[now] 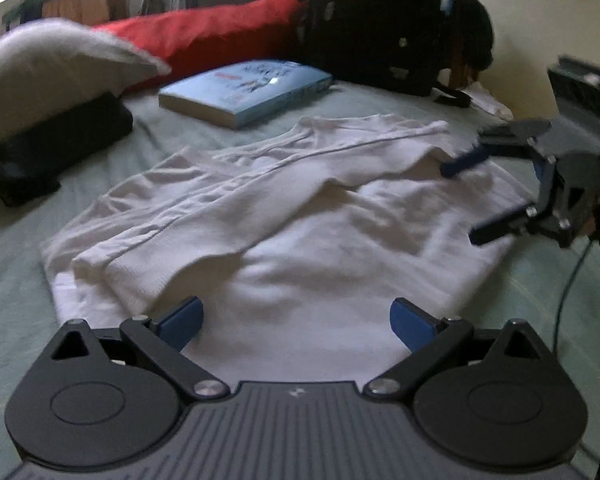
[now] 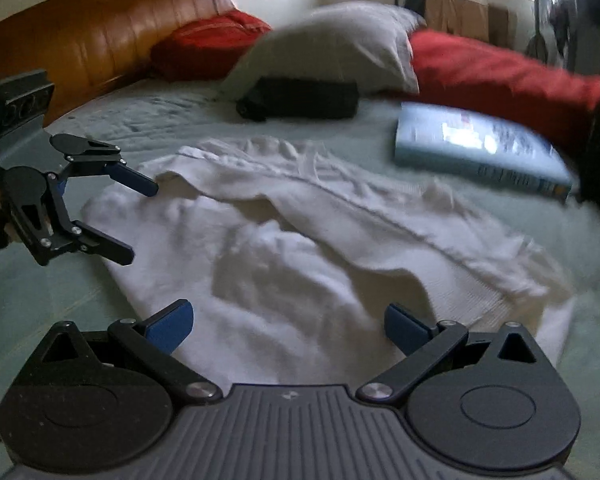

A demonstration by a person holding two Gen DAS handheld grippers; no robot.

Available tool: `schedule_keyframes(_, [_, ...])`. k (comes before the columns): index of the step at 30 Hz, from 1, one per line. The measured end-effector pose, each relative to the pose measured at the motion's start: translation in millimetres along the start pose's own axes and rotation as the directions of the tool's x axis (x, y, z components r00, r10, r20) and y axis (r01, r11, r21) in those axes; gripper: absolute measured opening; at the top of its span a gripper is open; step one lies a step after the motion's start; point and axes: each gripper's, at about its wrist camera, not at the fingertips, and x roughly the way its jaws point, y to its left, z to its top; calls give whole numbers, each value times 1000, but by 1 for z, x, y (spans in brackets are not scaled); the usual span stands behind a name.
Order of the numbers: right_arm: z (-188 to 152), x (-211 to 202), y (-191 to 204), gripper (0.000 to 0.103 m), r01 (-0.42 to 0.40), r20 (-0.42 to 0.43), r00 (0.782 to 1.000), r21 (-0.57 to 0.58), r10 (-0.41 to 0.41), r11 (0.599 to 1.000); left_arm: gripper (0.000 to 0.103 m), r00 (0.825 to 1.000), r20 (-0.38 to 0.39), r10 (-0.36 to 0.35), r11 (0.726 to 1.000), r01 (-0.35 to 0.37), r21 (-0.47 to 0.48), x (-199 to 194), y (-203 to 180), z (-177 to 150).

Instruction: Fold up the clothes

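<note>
A white garment lies partly folded on the pale green bed sheet, one side laid over the middle with a seam running along the fold. It also shows in the right wrist view. My left gripper is open and empty, just above the garment's near edge; it also shows in the right wrist view at the garment's left edge. My right gripper is open and empty over the garment's near side; it also shows in the left wrist view at the garment's right edge.
A blue book lies beyond the garment. A black pouch, a grey pillow and red pillows sit further back. A black bag stands by the wall. A wooden headboard borders the bed.
</note>
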Motion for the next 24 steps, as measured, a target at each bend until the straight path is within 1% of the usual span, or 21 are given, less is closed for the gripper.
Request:
schedule_keyframes(3, [7,4,-17,103,9,19,1000,64,-10,998,100,999,37,0,998,2,-62,3,19,14])
schedule_keyframes(7, [21,3,-31,103,71,73,994,73,-77,995,100,996,77,52,996,-46,-80,10,37,34])
schedule_keyframes(10, [36,4,-43,103,120,110,986,79,-128,990,100,984,122,129,989,-119,-83,14,45,53])
schedule_keyframes(13, [52,3,-55,103,171,147,972,96,-183,981,100,968,162,190,980,-176,-95,11,50,67])
schedule_keyframes(15, [58,-5,-62,103,179,179,963,125,-200,976,100,959,185,216,975,-201,-99,8,51,74])
schedule_keyframes(17, [58,-14,-65,103,163,205,960,145,-191,976,100,958,200,205,978,-191,-89,1,47,72])
schedule_keyframes(19, [54,-21,-63,103,147,210,962,139,-175,979,100,964,191,188,982,-180,-58,-2,39,66])
schedule_keyframes(21, [43,-21,-56,103,132,182,972,112,-151,985,100,973,163,165,986,-166,-8,-1,29,54])
schedule_keyframes(24, [22,-14,-44,103,108,118,986,84,-118,991,100,983,124,137,989,-142,32,2,18,28])
